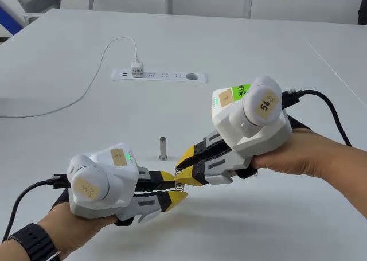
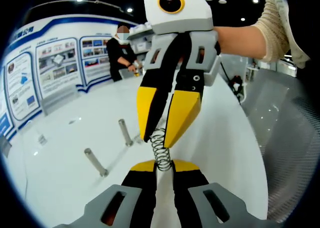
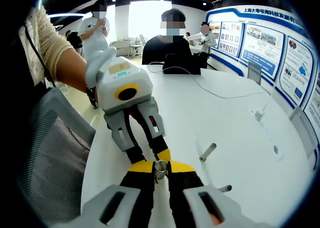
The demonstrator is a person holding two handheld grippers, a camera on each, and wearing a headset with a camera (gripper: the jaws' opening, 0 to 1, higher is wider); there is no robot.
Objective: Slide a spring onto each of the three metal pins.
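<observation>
Steel spring (image 1: 179, 183) sits in the head view pinched between left gripper (image 1: 173, 188) and right gripper (image 1: 187, 168), tip to tip, an upright pin (image 1: 163, 148) just beyond. In the left gripper view your jaws nip its near end, the right gripper (image 2: 161, 137) its far end. In the right gripper view the spring (image 3: 160, 169) lies end-on between your pressed jaws. Likely a regrip: next, free one end and line it over a pin.

The left gripper (image 1: 172, 187) and right gripper (image 1: 187, 168) are hovering tip to tip over the near worktop (image 1: 258, 43), the spring (image 1: 179, 182) sitting between both pairs of fingers (image 1: 186, 156). A pin (image 1: 163, 148) is standing upright just behind them, a power strip (image 1: 159, 75) lying well beyond it.
</observation>
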